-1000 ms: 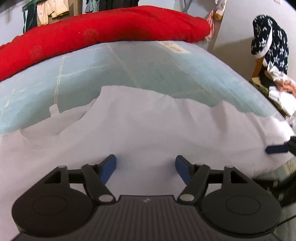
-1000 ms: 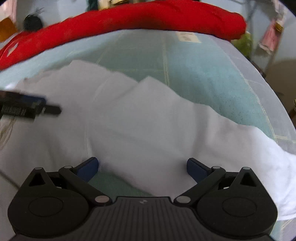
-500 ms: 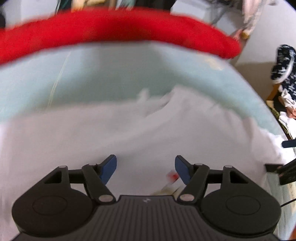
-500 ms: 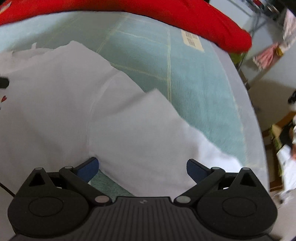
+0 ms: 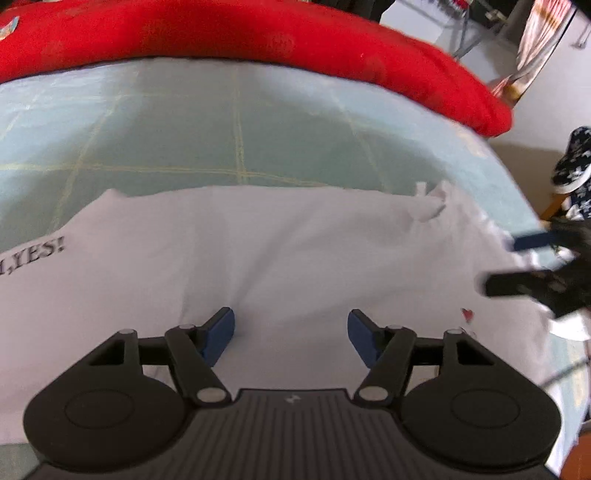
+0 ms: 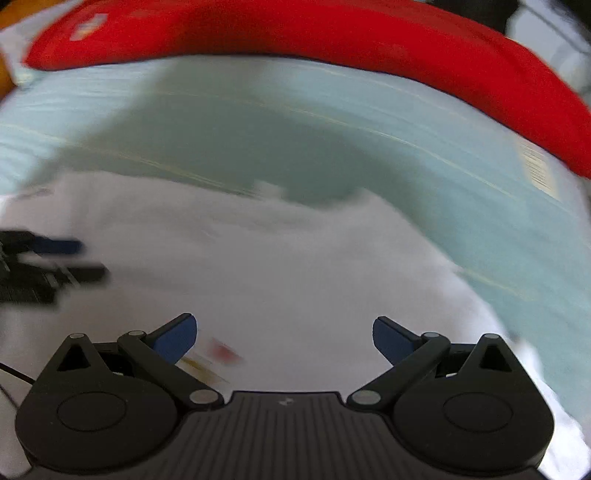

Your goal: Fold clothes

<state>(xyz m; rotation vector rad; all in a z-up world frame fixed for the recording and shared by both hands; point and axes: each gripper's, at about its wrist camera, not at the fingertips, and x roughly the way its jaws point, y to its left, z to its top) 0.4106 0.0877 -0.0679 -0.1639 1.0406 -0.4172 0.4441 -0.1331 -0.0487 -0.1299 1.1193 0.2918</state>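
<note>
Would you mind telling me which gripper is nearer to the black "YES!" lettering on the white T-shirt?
Left. The "YES!" lettering lies on the white T-shirt beyond the left gripper, off its left side; the right gripper is across the shirt at the opposite edge.

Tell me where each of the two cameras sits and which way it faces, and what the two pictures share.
Left wrist: sits on the left gripper, looking down across the white printed cotton T-shirt; its open blue-padded fingers show, and the right gripper enters at right.
Right wrist: sits on the right gripper, blurred, over the same shirt; open fingers show, left gripper at left.
Shared: shirt, pale green checked bedsheet, red blanket.
</note>
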